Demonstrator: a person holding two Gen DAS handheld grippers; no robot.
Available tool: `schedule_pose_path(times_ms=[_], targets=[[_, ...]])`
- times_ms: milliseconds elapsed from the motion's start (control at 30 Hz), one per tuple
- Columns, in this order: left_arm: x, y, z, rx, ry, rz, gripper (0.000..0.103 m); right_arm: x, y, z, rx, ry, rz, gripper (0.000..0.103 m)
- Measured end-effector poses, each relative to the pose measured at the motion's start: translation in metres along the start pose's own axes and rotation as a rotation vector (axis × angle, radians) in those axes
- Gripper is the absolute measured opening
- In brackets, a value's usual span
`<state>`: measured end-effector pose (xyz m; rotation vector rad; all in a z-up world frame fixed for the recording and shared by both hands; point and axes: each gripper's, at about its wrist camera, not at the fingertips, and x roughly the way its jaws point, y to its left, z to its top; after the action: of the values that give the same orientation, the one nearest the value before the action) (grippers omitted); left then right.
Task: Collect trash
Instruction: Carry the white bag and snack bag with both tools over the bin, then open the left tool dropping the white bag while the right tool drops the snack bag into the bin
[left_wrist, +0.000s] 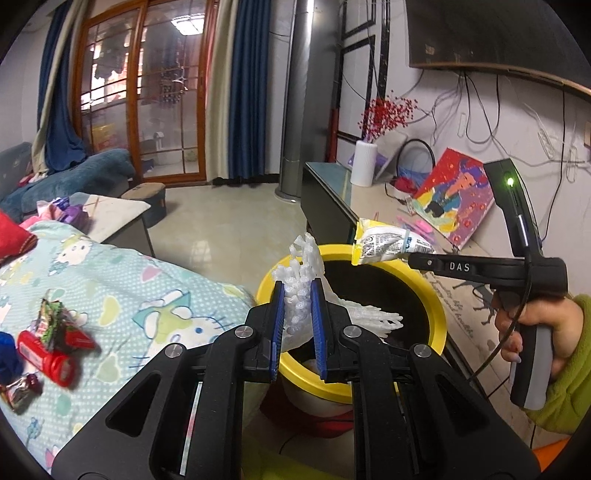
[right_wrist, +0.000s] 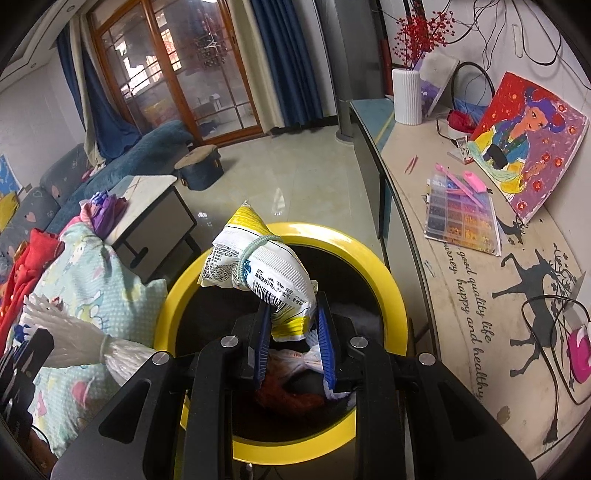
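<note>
My left fingers (left_wrist: 298, 314) grip white foam netting (left_wrist: 301, 273), right fingers (right_wrist: 295, 341) a snack bag (right_wrist: 264, 269), above the yellow bin (right_wrist: 388, 280) holding apparently similar trash.

Right tongs (right_wrist: 293, 341): blue pads clamped on the lower end of a white-and-yellow packet (right_wrist: 264, 266) banded with a pale green elastic, held over the mouth of a yellow-rimmed bin (right_wrist: 384, 273). Bin interior: dark, with white and red-brown scraps. Left edge of frame: white foam netting (right_wrist: 74, 332) beside a patterned blanket (right_wrist: 92, 266). Bench (right_wrist: 461, 280) to the right: bead tray (right_wrist: 461, 218), painting (right_wrist: 524, 144) and white vase (right_wrist: 406, 96) along its far edge
</note>
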<state>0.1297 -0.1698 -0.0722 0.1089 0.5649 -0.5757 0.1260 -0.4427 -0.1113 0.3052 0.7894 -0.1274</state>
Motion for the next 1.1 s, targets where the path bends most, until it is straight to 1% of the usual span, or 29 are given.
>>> schedule_pose_path(times_ms=[200, 567, 767, 867, 900, 967, 1000, 1033, 1067, 1100], targets=[[0.015, -0.01, -0.007, 0.029, 0.042, -0.017, 0.009, 0.014, -0.005, -0.004, -0.002, 0.053, 0.006, 0.023], [0.047, -0.016, -0.016, 0.023, 0.134, -0.043, 0.01, 0.025, -0.015, -0.009, 0.022, 0.082, 0.001, 0.024], [0.062, -0.019, -0.016, 0.008, 0.172, -0.057, 0.01, 0.029, -0.021, -0.01, 0.043, 0.101, 0.009, 0.027], [0.064, -0.02, -0.017, 0.007, 0.178, -0.065, 0.01, 0.027, -0.022, -0.009, 0.052, 0.098, 0.017, 0.031], [0.064, -0.02, -0.016, 0.005, 0.177, -0.064, 0.01, 0.026, -0.022, -0.008, 0.057, 0.094, 0.022, 0.034], [0.064, -0.018, -0.017, -0.005, 0.184, -0.059, 0.015, 0.025, -0.023, -0.008, 0.064, 0.087, 0.022, 0.037], [0.063, -0.016, -0.017, -0.011, 0.187, -0.053, 0.02, 0.024, -0.023, -0.007, 0.067, 0.086, 0.026, 0.04], [0.062, -0.016, -0.017, -0.017, 0.186, -0.047, 0.029, 0.023, -0.023, -0.006, 0.071, 0.083, 0.029, 0.043], [0.061, -0.015, -0.017, -0.023, 0.183, -0.043, 0.035, 0.022, -0.023, -0.006, 0.073, 0.08, 0.028, 0.043], [0.059, -0.014, -0.016, -0.031, 0.178, -0.045, 0.046, 0.021, -0.022, -0.005, 0.072, 0.077, 0.029, 0.044]])
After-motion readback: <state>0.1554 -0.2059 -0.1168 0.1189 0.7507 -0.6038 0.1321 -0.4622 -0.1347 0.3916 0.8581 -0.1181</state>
